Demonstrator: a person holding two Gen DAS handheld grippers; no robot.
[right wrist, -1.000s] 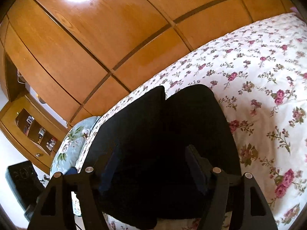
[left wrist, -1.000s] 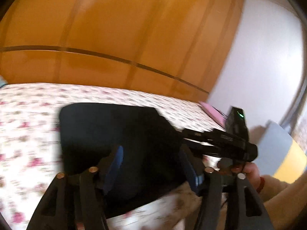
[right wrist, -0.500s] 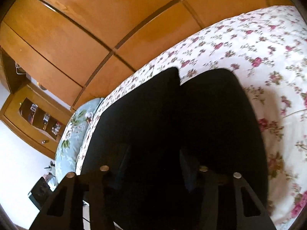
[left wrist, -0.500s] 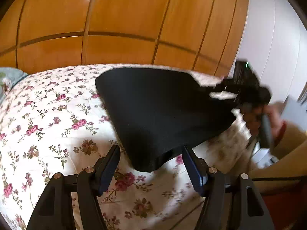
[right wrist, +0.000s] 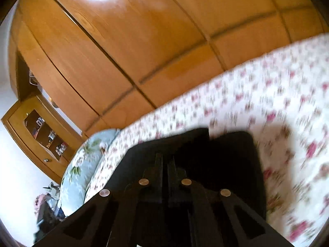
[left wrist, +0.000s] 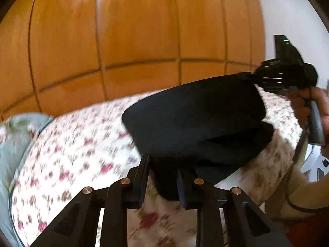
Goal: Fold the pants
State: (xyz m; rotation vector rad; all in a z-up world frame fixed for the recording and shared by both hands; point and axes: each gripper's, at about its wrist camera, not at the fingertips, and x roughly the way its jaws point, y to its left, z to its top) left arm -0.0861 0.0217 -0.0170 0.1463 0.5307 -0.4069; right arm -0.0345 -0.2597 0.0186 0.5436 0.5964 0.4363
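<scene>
**Both grippers clamped on pants over bed**

Left gripper [left wrist: 162,177] had its jaws pinched on a corner of the black pants [left wrist: 197,123]. Right gripper [right wrist: 165,164] was closed on the opposite edge. Pants hung lifted above the floral bed [left wrist: 72,144], sagging between grippers, lower fold touching the bed.

A pair of black pants [left wrist: 191,123] is held up over a flowered bedspread [left wrist: 72,154], folded into a thick band. Its near corner is pinched between the closed-in fingers of the left gripper [left wrist: 162,177]. Its far right corner is gripped by the right gripper [left wrist: 255,76], held in a hand [left wrist: 308,107]. A wooden wardrobe [left wrist: 133,41] is seen behind, and a pale blue pillow [left wrist: 18,135] at the far left.
</scene>
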